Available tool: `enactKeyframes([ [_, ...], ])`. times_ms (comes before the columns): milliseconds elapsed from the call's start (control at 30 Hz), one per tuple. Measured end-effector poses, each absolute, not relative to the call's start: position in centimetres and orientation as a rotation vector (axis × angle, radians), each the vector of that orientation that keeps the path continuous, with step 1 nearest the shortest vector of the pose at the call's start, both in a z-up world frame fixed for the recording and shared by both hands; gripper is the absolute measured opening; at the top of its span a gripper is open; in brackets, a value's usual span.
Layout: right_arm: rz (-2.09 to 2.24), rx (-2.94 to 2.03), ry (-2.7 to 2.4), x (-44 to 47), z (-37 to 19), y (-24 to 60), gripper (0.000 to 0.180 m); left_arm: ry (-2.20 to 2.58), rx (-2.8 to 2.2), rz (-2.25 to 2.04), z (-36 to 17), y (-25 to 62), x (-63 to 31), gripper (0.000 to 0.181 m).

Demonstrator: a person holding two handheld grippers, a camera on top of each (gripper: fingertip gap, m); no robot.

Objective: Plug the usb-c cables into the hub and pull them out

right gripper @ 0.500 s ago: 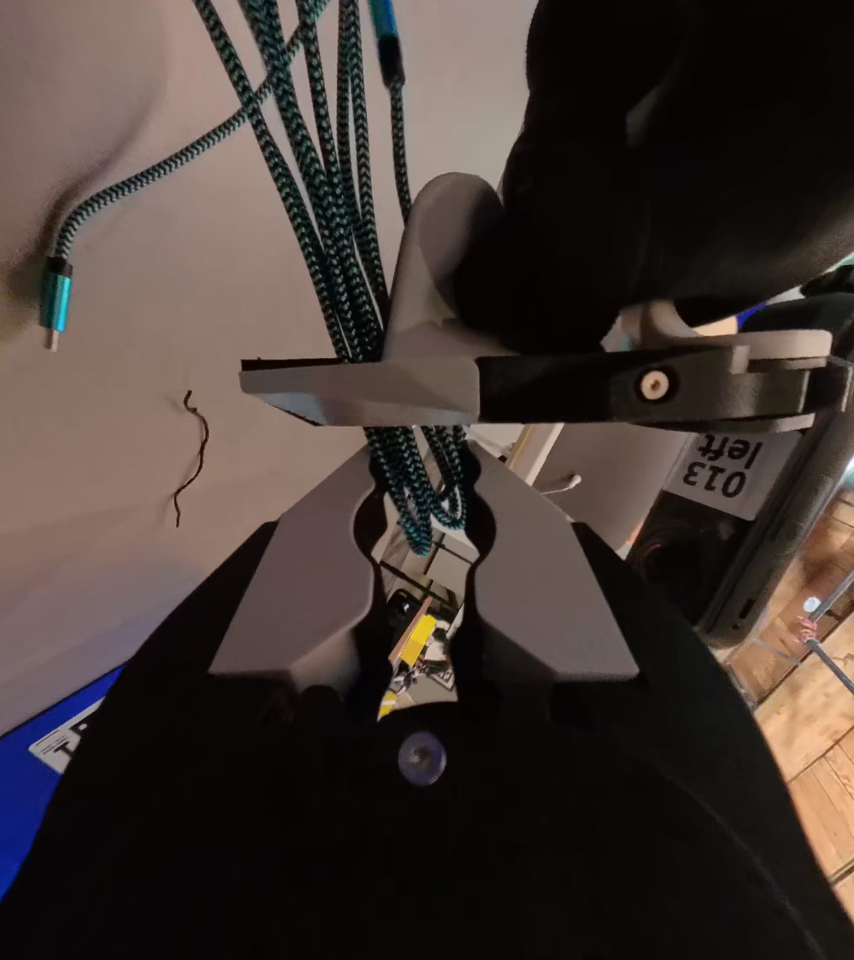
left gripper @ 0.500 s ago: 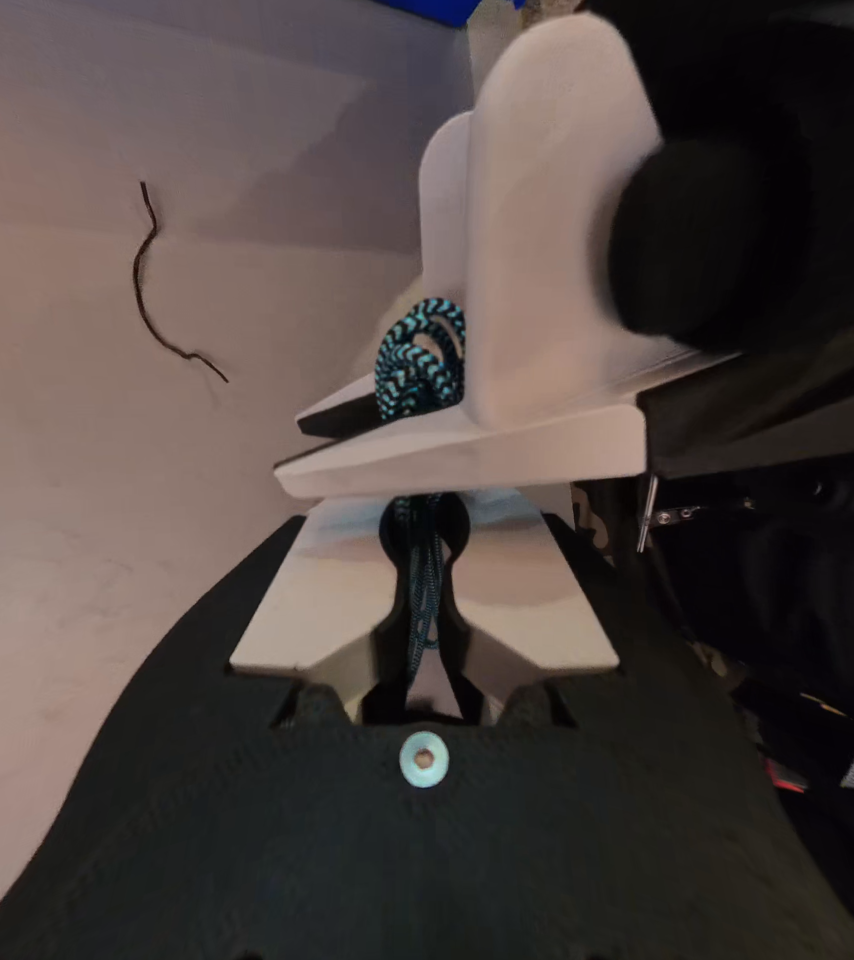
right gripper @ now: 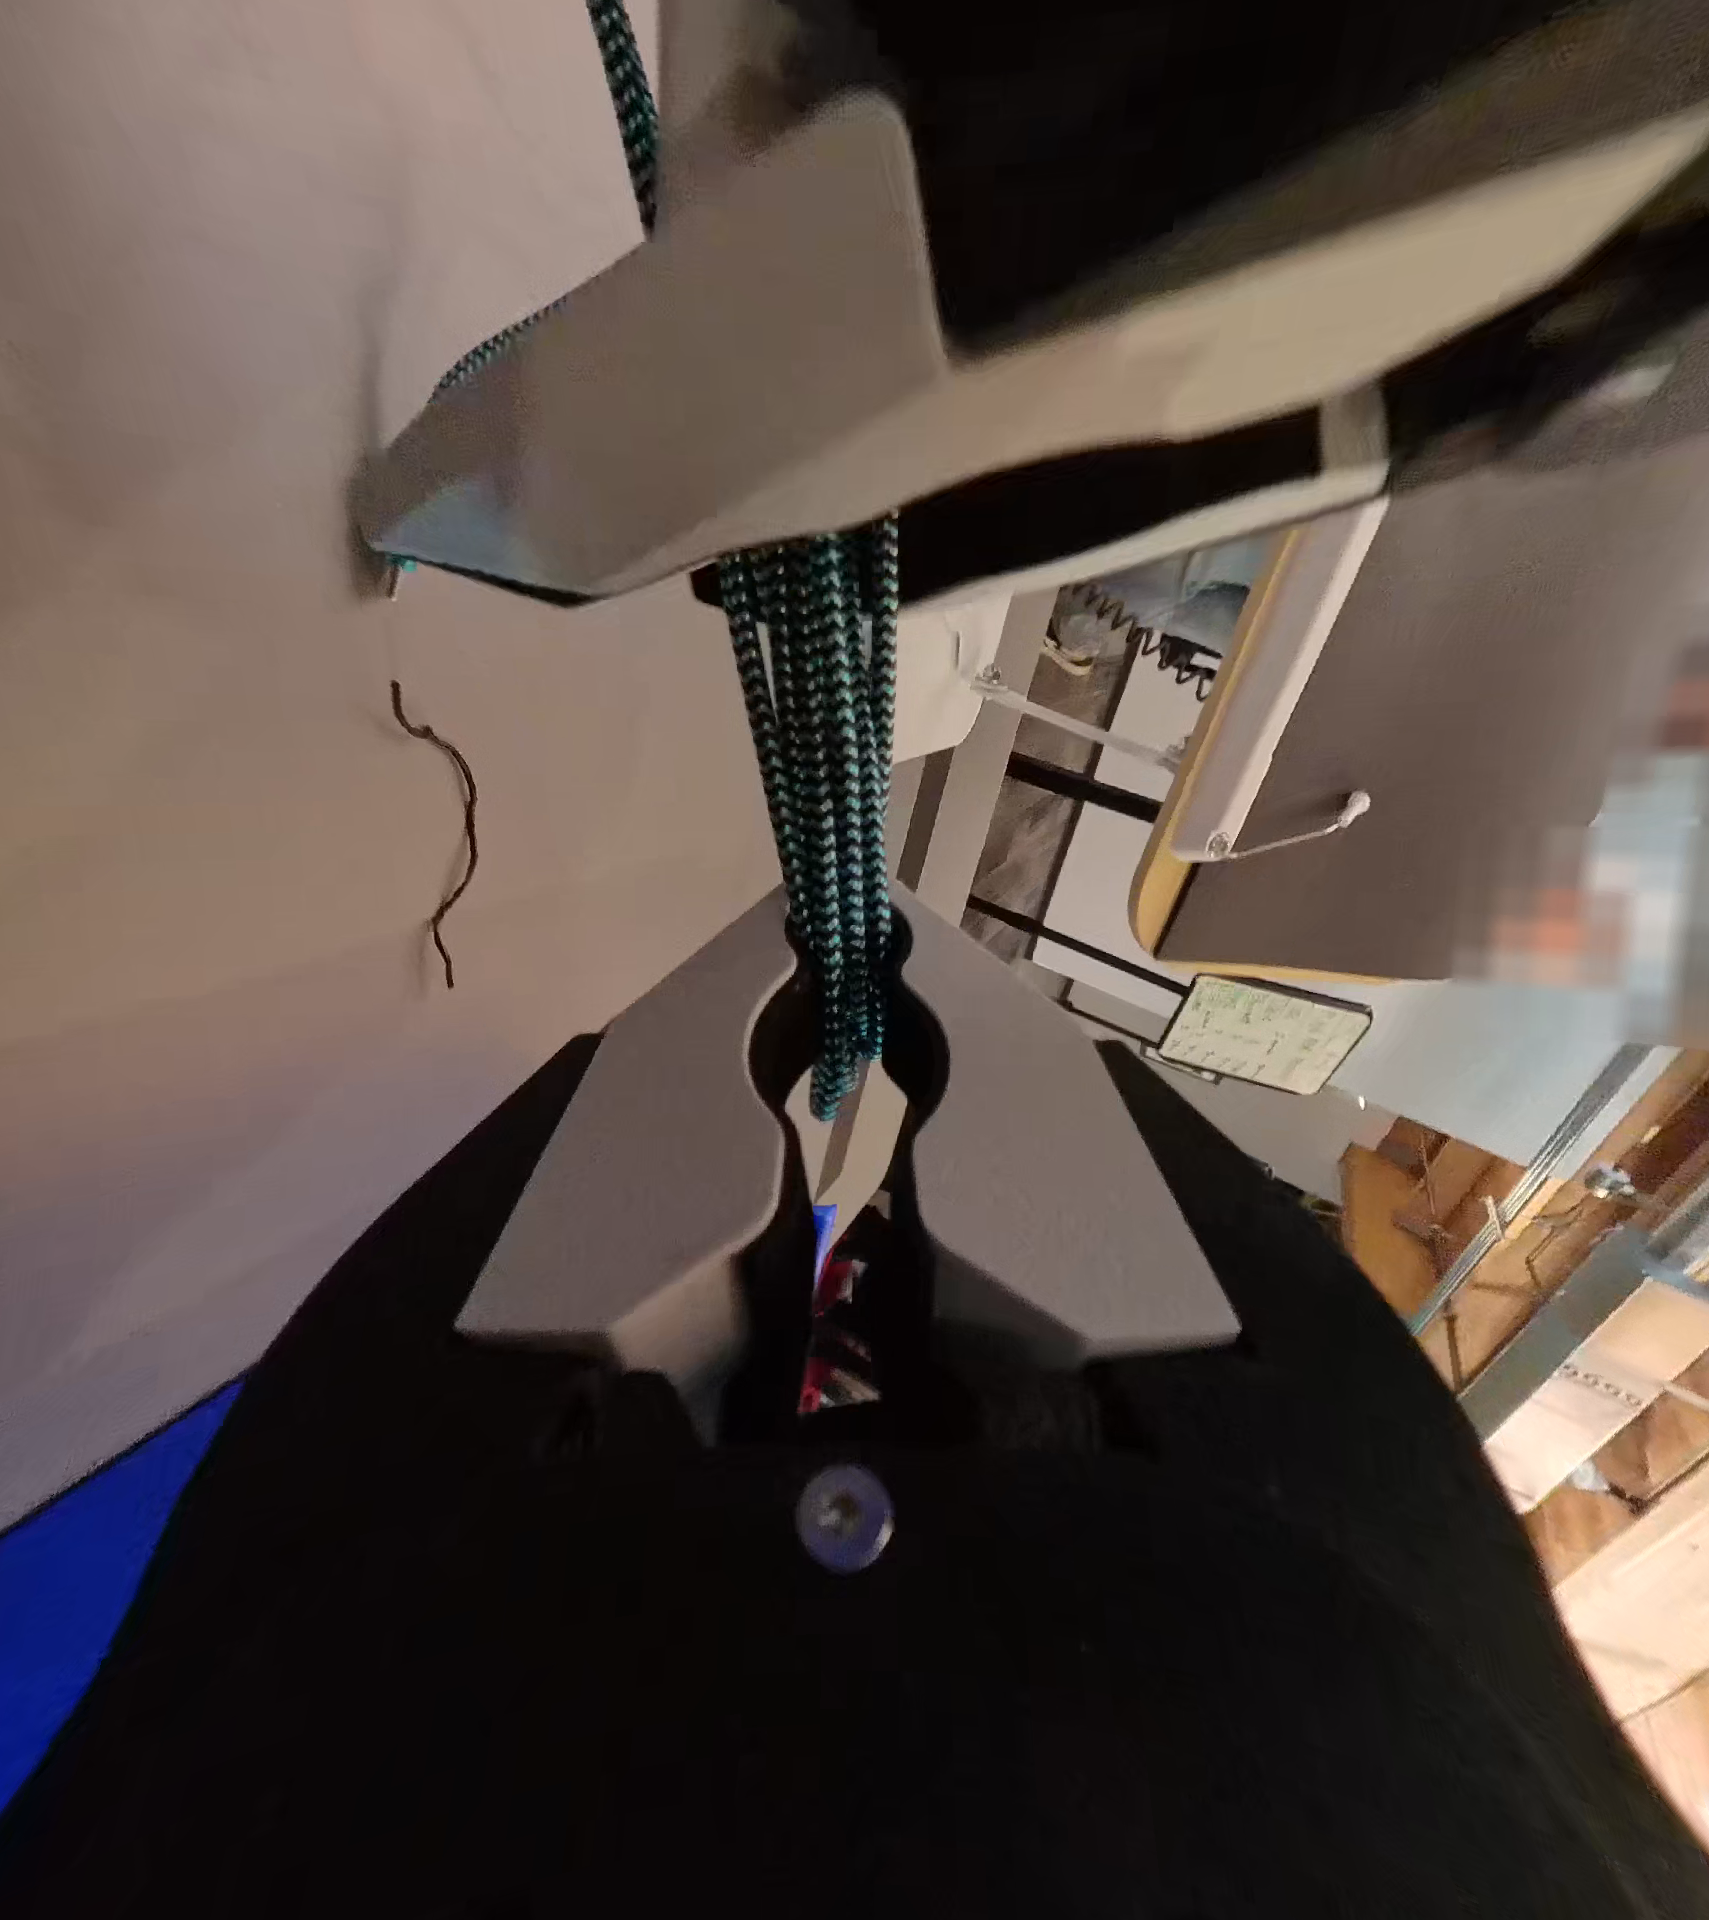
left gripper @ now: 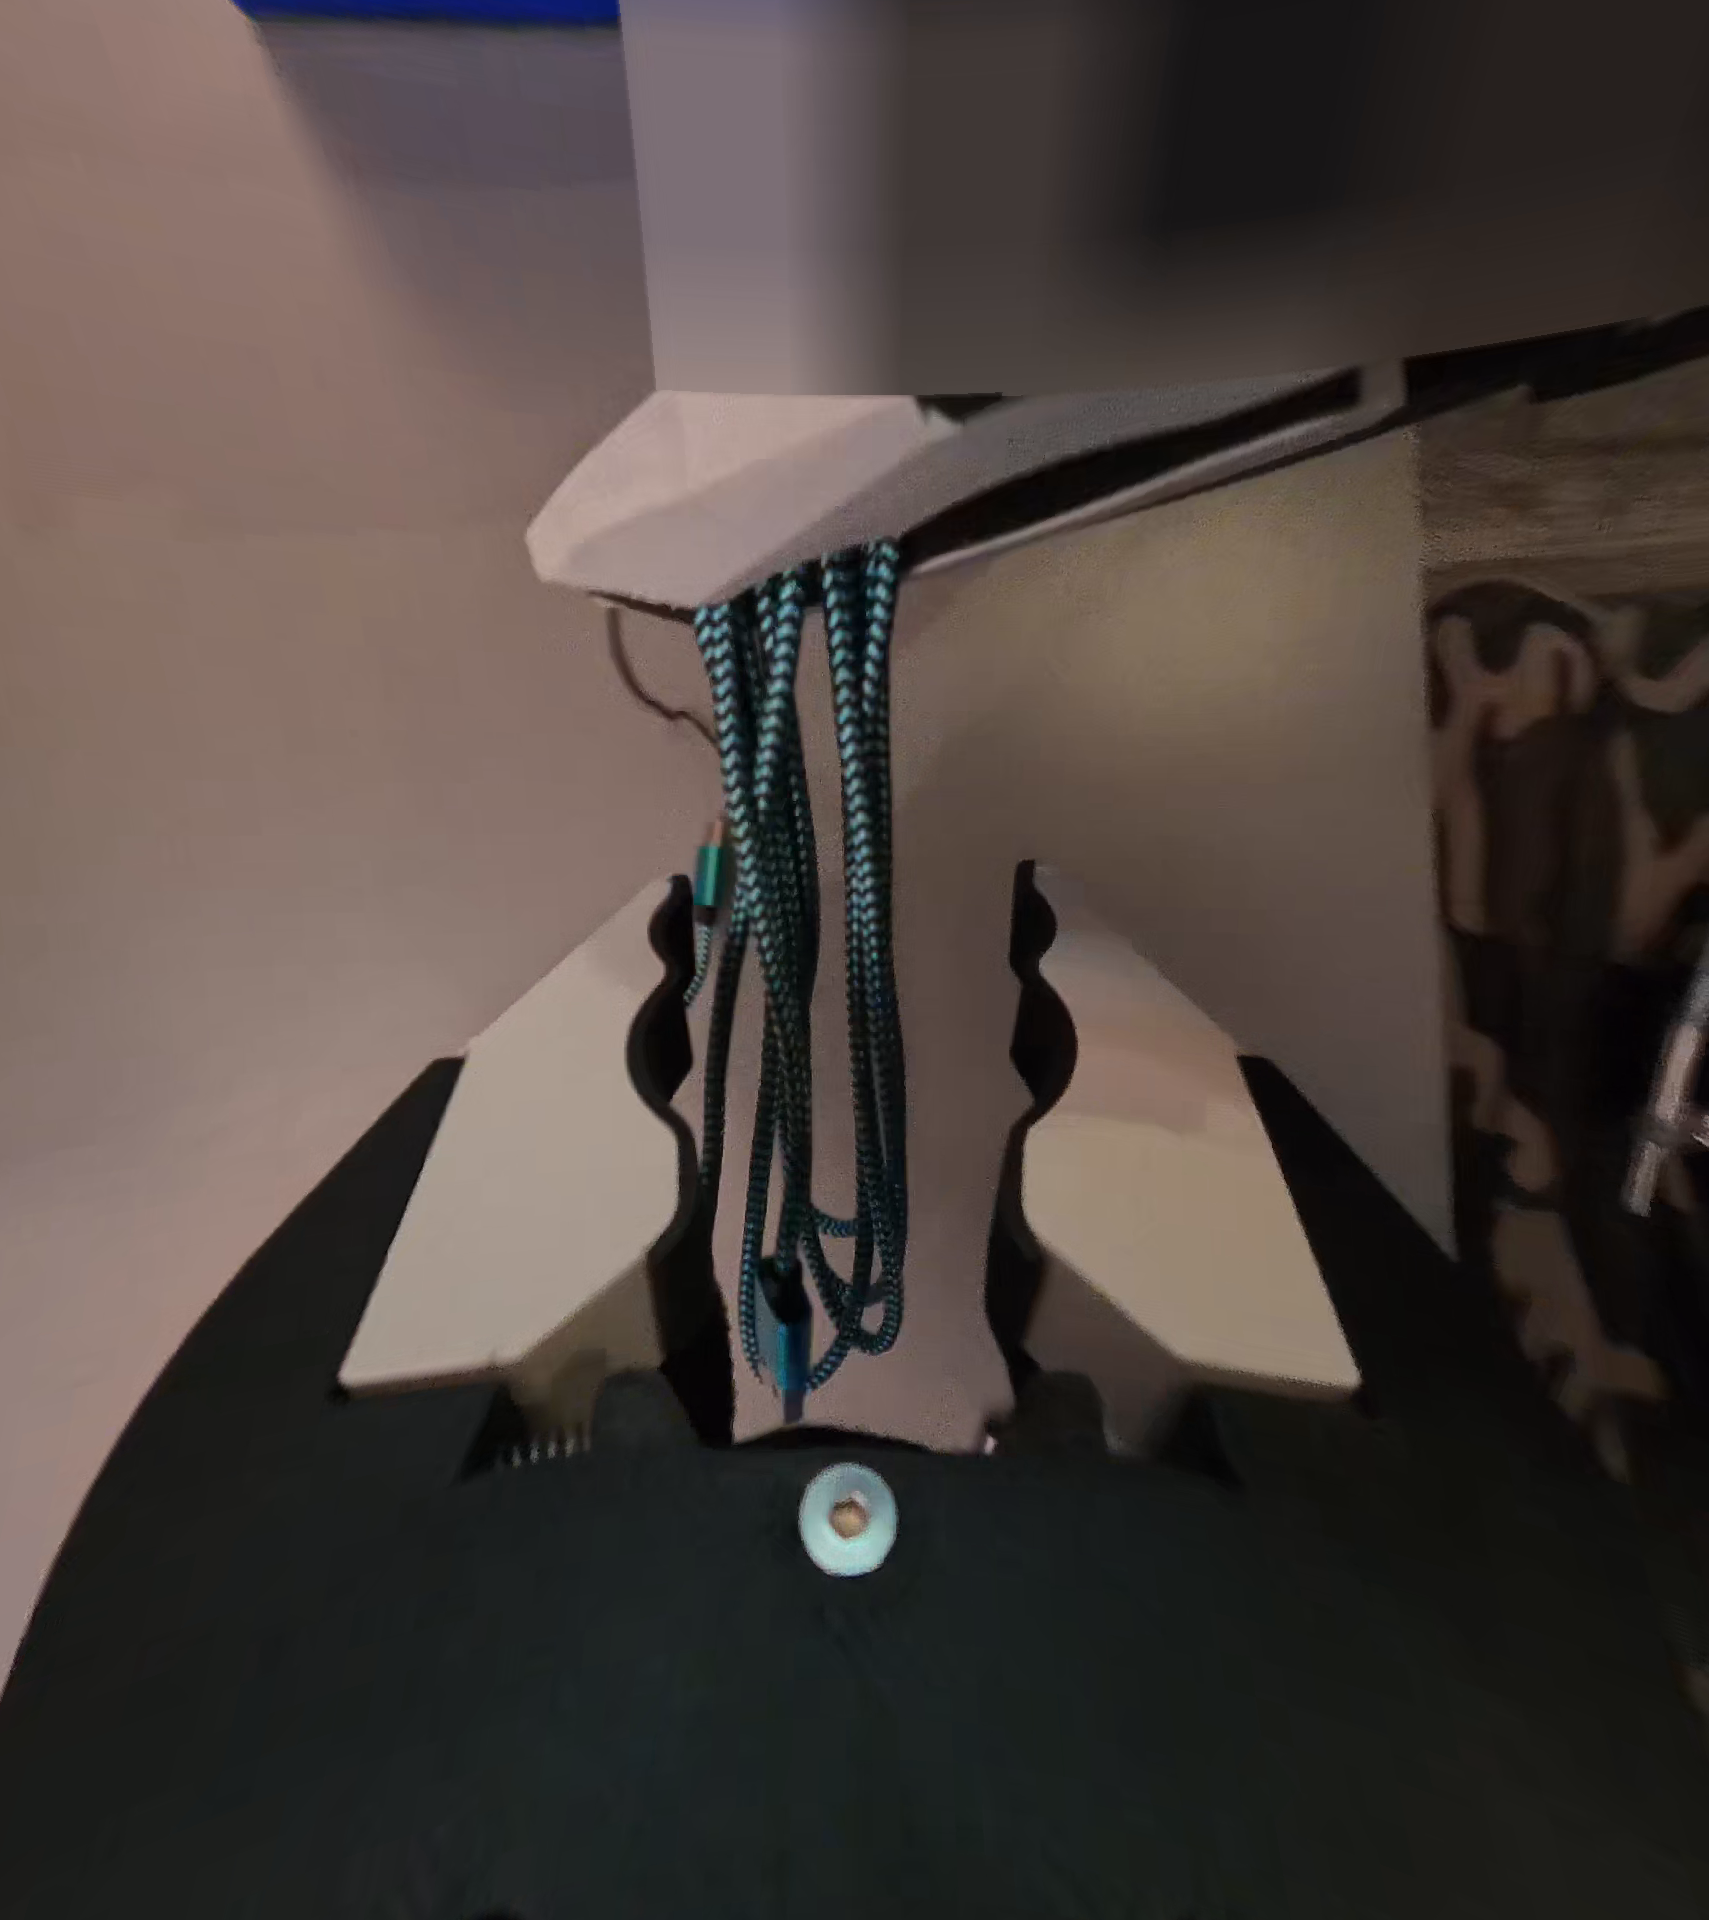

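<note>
Cables (right gripper: 834, 790) pinched in right gripper (right gripper: 845, 940), dangling between spread left gripper (left gripper: 850, 883); no legible writing.

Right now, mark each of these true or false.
1. The right gripper is shut on the bundle of cables. True.
2. The left gripper clamps the cables. False: its jaws stand wide apart and the cables hang loose between them.
3. The cables are braided in teal and black. True.
4. A hub shows with a cable plugged into it. False: no hub appears in either view, and a teal connector hangs free.
5. A thin dark strand lies on the pale surface, apart from the cables. True.
</note>
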State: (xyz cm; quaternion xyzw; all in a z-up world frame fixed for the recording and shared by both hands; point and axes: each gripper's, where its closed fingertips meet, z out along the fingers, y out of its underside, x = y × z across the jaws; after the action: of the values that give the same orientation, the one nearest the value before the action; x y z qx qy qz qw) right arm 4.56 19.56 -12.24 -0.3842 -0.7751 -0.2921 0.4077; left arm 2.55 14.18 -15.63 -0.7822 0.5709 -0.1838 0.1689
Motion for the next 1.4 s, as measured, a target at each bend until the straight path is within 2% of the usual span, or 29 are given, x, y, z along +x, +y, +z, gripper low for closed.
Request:
enactKeyframes([
  [67,-0.729,-0.993,-1.936,4.9,-11.8,19.9,0.003,1.568,-2.144,-0.431,-14.9,15.0,2.6,0.053],
  [133,-0.725,-1.001,-1.923,5.0,-11.5,20.0,0.003,1.535,-2.076,-0.347,-14.4,15.6,2.3,0.036],
  [367,-0.676,-1.032,-1.917,5.1,-11.3,19.9,0.003,1.502,-1.983,-0.203,-13.9,16.1,2.0,0.005],
  [600,-0.658,-1.018,-1.932,4.6,-11.4,19.9,0.004,1.482,-2.020,-0.234,-14.2,16.1,1.5,0.004],
  [633,-0.652,-1.027,-1.938,4.6,-11.4,20.0,0.009,1.474,-2.035,-0.230,-14.3,16.2,1.2,0.004],
  [700,-0.657,-1.050,-1.910,4.7,-10.8,20.4,0.039,1.471,-2.082,-0.193,-14.9,16.4,0.0,0.004],
  [733,-0.614,-1.070,-1.898,4.7,-10.4,20.2,0.041,1.459,-2.097,-0.193,-15.1,16.5,-0.5,0.003],
  [833,-0.490,-1.196,-1.861,5.9,-9.5,20.1,0.039,1.428,-2.145,-0.172,-15.3,16.6,-2.3,0.003],
  [867,-0.399,-1.325,-1.873,6.7,-10.4,20.0,0.033,1.417,-2.153,-0.163,-15.3,16.6,-2.9,0.004],
  [967,-0.072,-1.779,-1.843,8.9,-14.1,19.6,0.034,1.392,-2.188,-0.143,-15.3,16.2,-4.6,0.004],
  [1100,0.185,-2.014,-1.781,9.1,-17.6,18.8,0.037,1.358,-2.233,-0.121,-15.6,15.2,-6.4,0.003],
  [1200,0.145,-2.121,-1.793,9.3,-20.2,18.9,0.046,1.353,-2.242,-0.086,-15.7,14.4,-7.2,0.003],
  [1367,0.061,-2.161,-1.775,8.3,-22.7,20.9,0.027,1.346,-2.246,-0.076,-16.0,13.4,-7.7,0.003],
  [1400,0.039,-2.178,-1.784,8.4,-23.2,21.2,0.028,1.347,-2.247,-0.074,-16.1,13.2,-7.8,0.003],
])
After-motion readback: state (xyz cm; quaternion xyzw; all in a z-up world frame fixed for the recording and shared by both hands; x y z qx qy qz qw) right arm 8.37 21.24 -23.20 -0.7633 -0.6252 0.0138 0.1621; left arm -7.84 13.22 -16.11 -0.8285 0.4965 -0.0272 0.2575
